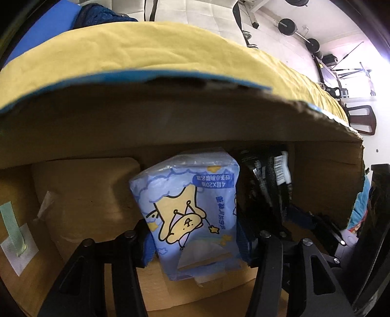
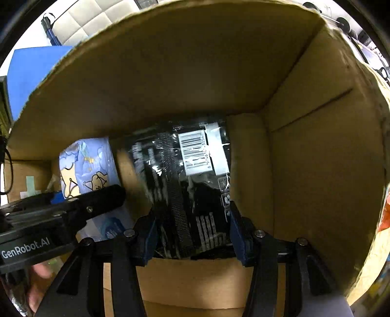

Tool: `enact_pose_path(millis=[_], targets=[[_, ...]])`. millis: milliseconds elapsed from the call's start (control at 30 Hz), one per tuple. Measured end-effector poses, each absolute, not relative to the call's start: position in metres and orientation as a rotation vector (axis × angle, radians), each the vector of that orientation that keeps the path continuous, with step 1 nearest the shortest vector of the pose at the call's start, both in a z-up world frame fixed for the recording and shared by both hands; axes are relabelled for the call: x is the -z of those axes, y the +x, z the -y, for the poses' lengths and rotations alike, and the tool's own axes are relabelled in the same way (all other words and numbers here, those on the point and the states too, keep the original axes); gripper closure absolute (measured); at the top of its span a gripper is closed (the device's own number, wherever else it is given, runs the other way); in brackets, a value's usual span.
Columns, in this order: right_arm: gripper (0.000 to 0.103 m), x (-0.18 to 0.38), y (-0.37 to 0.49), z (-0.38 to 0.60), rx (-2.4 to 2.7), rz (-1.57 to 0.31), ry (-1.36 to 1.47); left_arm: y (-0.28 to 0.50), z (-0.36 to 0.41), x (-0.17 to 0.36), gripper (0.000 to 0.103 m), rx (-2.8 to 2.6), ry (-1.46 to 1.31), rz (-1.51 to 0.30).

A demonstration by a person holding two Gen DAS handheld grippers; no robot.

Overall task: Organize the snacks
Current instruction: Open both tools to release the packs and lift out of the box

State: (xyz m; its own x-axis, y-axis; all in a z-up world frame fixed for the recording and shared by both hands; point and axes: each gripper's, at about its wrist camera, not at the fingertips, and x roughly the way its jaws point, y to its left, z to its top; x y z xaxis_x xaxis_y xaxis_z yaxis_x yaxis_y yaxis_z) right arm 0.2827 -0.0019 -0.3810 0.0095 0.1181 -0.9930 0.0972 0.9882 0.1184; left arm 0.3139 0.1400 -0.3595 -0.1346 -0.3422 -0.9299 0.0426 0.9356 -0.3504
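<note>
A yellow cloth [image 1: 146,53] covers the surface beyond the cardboard box [image 1: 170,122], running from 9 o'clock round to 2 o'clock in the left wrist view. Behind it lies a pale tiled floor [image 1: 207,14] with dumbbells [image 1: 287,25] at 1 o'clock and a dark chair [image 1: 360,119] at 3 o'clock, next to a bright wash of light. A blue panel [image 2: 31,73] shows past the box rim at 10 o'clock in the right wrist view.

Both grippers reach inside the box. The left gripper [image 1: 195,241] pinches a blue cartoon packet [image 1: 187,207] between its blue-padded fingers; the packet stands tilted on the box floor, its top near the far wall at 12 o'clock. The right gripper [image 2: 192,231] pinches a black packet [image 2: 185,185] with a white barcode label, also reaching up toward the far wall. The two packets sit just beside each other, black at 3 o'clock of blue in the left view.

Open room: bare box floor lies at 9 o'clock of the blue packet, where a rounded cardboard flap [image 1: 85,195] and a taped green strip [image 1: 14,231] sit. At 3 o'clock of the black packet a stretch of floor runs to the side wall [image 2: 324,183] and the far corner. The box's torn rim [image 1: 316,109] arches overhead, close above both tools
</note>
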Motion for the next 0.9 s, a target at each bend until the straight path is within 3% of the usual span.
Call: enact_pose_path(millis=[233, 533, 667, 700, 900], targets=[[0.039, 0.378, 0.284, 0.001, -0.042, -1.571, 0.168, 0.309, -0.141, 0.351, 0.039, 0.282, -0.159, -1.662], [0.022, 0.356, 0.269, -0.009, -0.067, -1.56, 0.09, 0.281, -0.161, 0.328, 0.007, 0.201, -0.087, -1.575], [0.011, 0.34, 0.246, -0.009, -0.068, -1.537, 0.036, 0.262, -0.172, 0.312, 0.003, 0.171, -0.067, -1.522], [0.0, 0.336, 0.237, -0.013, -0.068, -1.532, 0.024, 0.257, -0.174, 0.307, 0.0, 0.165, -0.062, -1.505], [0.0, 0.295, 0.231, -0.024, -0.076, -1.491, -0.021, 0.232, -0.178, 0.284, 0.0, 0.147, -0.072, -1.442]])
